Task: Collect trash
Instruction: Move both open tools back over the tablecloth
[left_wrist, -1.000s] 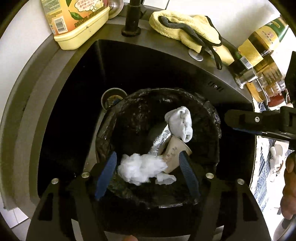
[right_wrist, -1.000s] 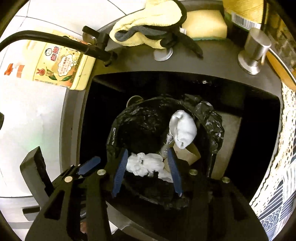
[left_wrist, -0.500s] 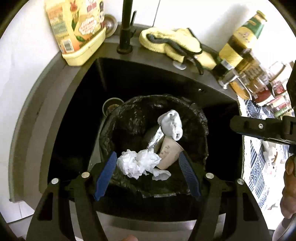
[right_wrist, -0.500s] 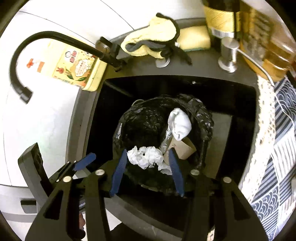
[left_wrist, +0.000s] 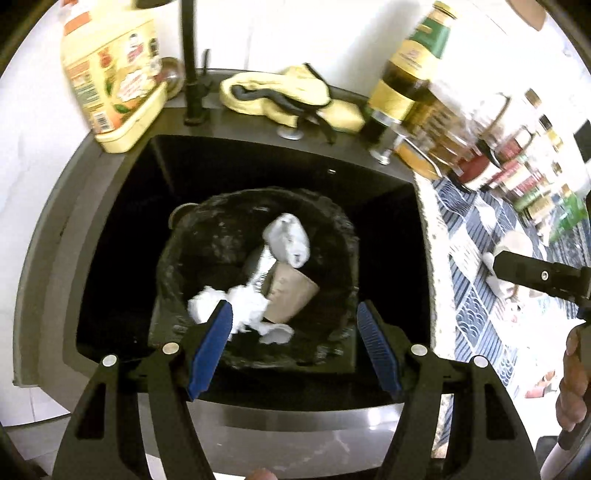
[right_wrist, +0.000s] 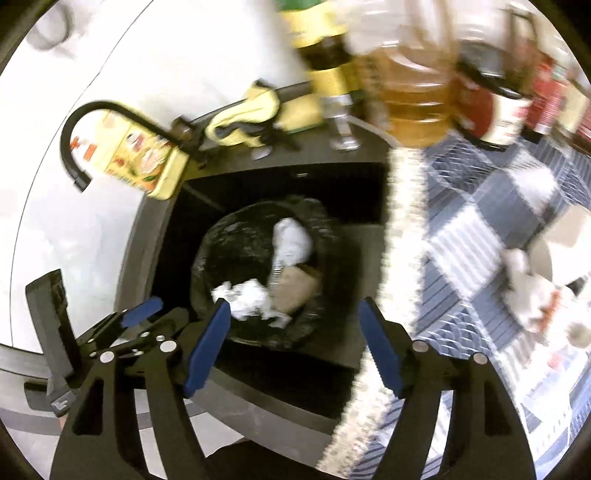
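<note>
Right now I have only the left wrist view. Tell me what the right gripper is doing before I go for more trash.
Observer: The right gripper is open, with nothing between its fingers, and it is aimed at the trash bin in the sink.
Operator: Give me the faucet spout. I see only its stem.
Observer: The faucet spout curves off to the left, and its mouth shows outside the bin's rim.
Operator: Now check the cloth on the right.
Observer: A white crumpled thing with red marks lies on the patterned cloth. It is too blurred to name.
</note>
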